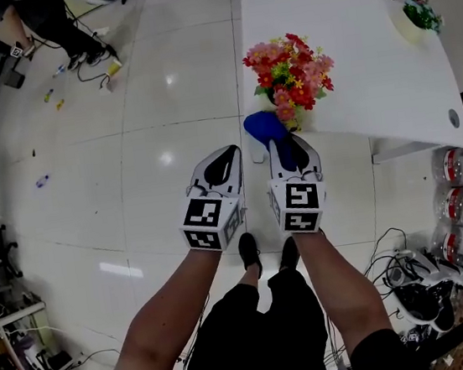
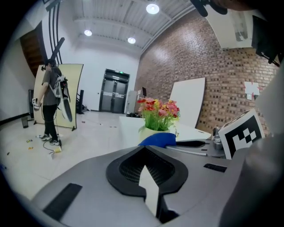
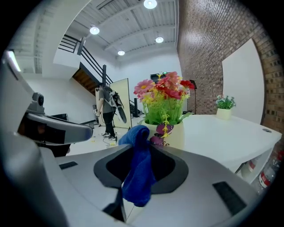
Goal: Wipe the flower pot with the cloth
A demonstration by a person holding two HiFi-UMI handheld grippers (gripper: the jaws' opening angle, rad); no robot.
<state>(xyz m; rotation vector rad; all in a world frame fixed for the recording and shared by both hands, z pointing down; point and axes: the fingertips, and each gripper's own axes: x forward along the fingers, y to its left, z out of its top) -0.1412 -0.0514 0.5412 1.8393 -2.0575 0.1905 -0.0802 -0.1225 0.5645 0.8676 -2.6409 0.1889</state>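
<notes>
A cream flower pot (image 3: 176, 134) with red, pink and yellow flowers (image 1: 289, 72) stands near the front-left edge of a white table (image 1: 358, 53). In the head view the blooms hide most of the pot. My right gripper (image 1: 287, 140) is shut on a blue cloth (image 1: 264, 125), which bunches up just in front of the pot, close to it or touching. In the right gripper view the cloth (image 3: 138, 170) hangs down between the jaws. My left gripper (image 1: 229, 153) is beside the right one, over the floor, shut and holding nothing. From the left gripper view the pot (image 2: 153, 131) sits ahead on the right.
A small potted plant (image 1: 417, 15) stands at the table's far right. Water bottles (image 1: 461, 183) and tangled cables (image 1: 413, 276) lie on the floor at the right. A person (image 2: 51, 104) stands far off by a board. My own legs and shoes (image 1: 268, 255) are below the grippers.
</notes>
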